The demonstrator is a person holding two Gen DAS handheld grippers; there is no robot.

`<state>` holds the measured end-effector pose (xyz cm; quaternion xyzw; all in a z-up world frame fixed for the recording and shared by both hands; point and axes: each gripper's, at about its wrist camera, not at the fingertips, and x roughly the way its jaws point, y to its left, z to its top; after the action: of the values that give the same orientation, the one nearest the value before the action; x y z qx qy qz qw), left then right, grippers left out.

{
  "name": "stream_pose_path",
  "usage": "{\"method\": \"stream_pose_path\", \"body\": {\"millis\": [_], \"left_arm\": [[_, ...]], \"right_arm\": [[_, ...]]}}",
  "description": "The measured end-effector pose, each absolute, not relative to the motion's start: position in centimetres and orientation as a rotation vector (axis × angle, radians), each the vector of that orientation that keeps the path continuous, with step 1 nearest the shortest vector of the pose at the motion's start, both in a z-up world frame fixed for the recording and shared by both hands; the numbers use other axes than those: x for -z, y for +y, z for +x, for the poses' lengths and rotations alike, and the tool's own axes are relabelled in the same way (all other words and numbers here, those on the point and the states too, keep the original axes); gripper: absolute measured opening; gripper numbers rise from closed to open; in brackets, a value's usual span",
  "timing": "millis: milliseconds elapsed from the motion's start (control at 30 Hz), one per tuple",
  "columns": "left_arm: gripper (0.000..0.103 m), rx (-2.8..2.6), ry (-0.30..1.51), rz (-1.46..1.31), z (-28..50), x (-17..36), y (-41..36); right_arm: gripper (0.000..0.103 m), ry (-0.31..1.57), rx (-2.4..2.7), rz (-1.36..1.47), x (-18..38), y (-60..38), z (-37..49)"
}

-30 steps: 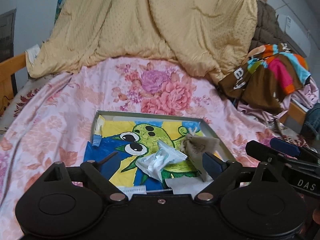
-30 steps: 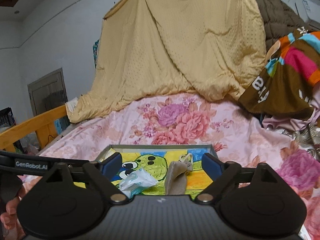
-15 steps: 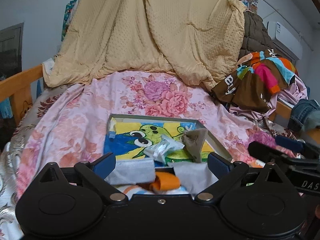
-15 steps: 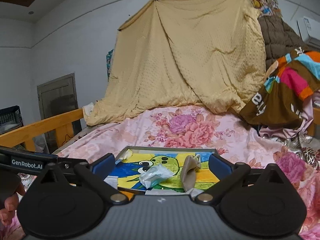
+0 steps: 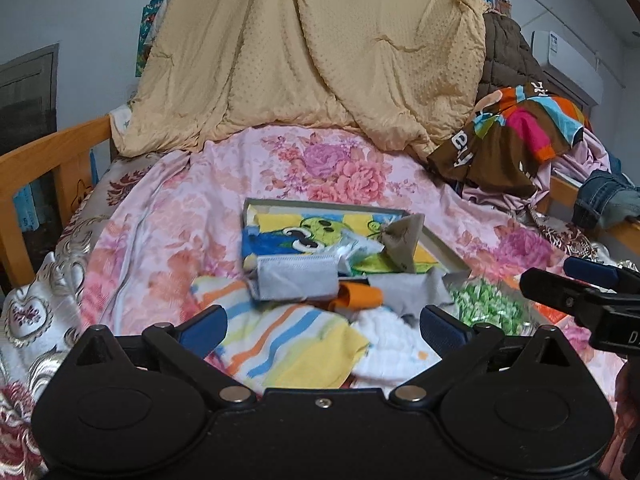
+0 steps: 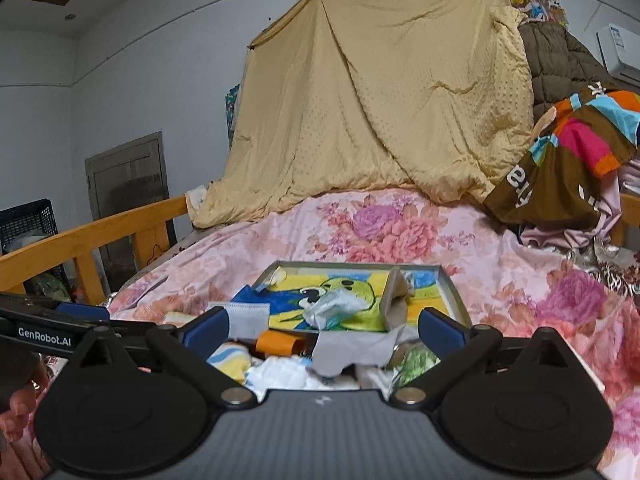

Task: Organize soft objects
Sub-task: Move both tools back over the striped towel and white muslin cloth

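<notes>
Left view: your left gripper (image 5: 323, 330) hangs with jaws apart and empty over the striped towel (image 5: 280, 340), the pile crowding the tray (image 5: 444, 252) edge, so a low grab may snag two pieces. Right view: your right gripper (image 6: 323, 326), also spread and empty, faces the grey cloth (image 6: 352, 350); a careless pull could drag the sock (image 6: 394, 304) off the tray.

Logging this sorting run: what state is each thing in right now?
Left gripper: open, empty.
Right gripper: open, empty.
Shallow grey tray with cartoon frog picture: holding items.
Beige cloth pouch: in tray.
Striped yellow-orange-blue towel: crumpled outside tray.
</notes>
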<state>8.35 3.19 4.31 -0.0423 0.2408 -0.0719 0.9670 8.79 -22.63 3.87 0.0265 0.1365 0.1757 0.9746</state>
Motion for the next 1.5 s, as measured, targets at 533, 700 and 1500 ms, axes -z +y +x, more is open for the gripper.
{"method": "stream_pose_path", "body": {"millis": [533, 700, 1500], "left_arm": [[0.102, 0.151, 0.624, -0.026, 9.1, -1.4, 5.0], [0.102, 0.164, 0.651, 0.009, 10.4, -0.6, 5.0], [0.102, 0.31, 0.692, 0.212, 17.4, 2.4, 4.6]], "right_arm": [[0.103, 0.423, -0.388, -0.036, -0.6, -20.4, 8.8], [0.103, 0.472, -0.401, -0.063, 0.6, -19.7, 9.7], [0.103, 0.566, -0.468, -0.229, 4.2, -17.0, 15.0]]}}
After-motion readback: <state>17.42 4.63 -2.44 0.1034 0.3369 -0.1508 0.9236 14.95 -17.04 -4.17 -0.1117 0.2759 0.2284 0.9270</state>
